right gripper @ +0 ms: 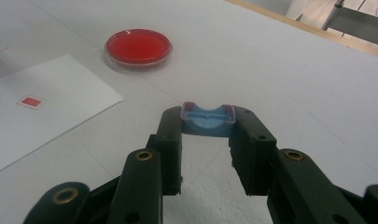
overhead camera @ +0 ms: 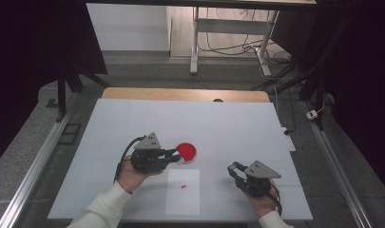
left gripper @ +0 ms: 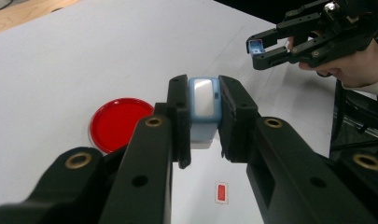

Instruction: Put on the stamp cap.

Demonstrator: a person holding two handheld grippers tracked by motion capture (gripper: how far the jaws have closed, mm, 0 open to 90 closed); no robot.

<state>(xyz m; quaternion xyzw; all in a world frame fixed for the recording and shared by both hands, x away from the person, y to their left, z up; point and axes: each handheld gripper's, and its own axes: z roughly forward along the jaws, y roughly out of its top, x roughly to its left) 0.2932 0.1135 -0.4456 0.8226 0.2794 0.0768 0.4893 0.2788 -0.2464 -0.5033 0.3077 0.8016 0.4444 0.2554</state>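
Separation of a small blue case into its two parts appeared to be the work in hand. The left gripper (overhead camera: 173, 154) was held just beside the red-filled petri dish (overhead camera: 186, 151), its jaws clamped on the pale blue body of the case (left gripper: 204, 107), whose open end with a white insert was turned upward, probably so that nothing could spill from it. The right gripper (overhead camera: 234, 167) was held well apart to the right, above the table, its jaws closed on the blue cap (right gripper: 208, 119), which was pinched by its two sides and kept clear of the body. The dish was left lidded and untouched on the surface, near enough to be reached next, by judgement. A white paper sheet (overhead camera: 183, 197) had been laid close to the person's edge of the table, with a small red rectangular strip (overhead camera: 183, 186) on it, apart from both grippers.

The work was done on a white table top (overhead camera: 237, 123) with a wooden edge (overhead camera: 180, 93) at its far side. Dark curtains were hung at either flank, a grey floor was seen beyond, and a white desk frame (overhead camera: 195, 42) with trailing cables stood at the back.
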